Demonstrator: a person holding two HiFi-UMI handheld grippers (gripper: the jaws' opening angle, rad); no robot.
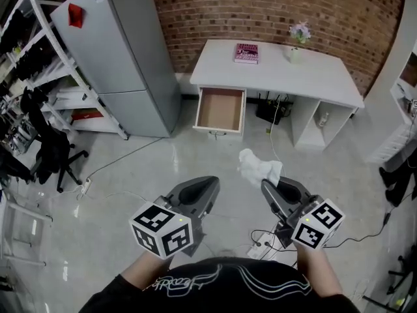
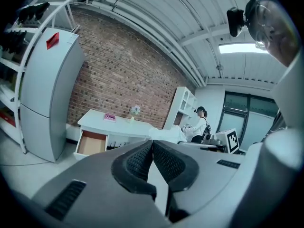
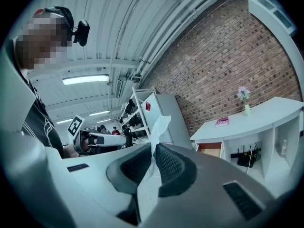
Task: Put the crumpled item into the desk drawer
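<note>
A crumpled white paper (image 1: 258, 167) sticks out of my right gripper (image 1: 267, 186), whose jaws are shut on it, held in the air well in front of the desk. In the right gripper view the crumpled paper (image 3: 156, 132) rises thin between the pads of the right gripper (image 3: 153, 155). My left gripper (image 1: 210, 186) hangs beside it, shut and empty; in its own view the left gripper (image 2: 152, 148) has its pads touching. The white desk (image 1: 313, 77) stands against the brick wall, its drawer (image 1: 220, 109) pulled open with a bare brown bottom.
A pink book (image 1: 246, 53) and a small flower vase (image 1: 296, 44) are on the desk top. A grey fridge (image 1: 117, 51) stands left of the desk, shelving (image 1: 45, 77) and a black chair (image 1: 52, 152) further left. Cables and a power strip (image 1: 264, 243) lie on the floor.
</note>
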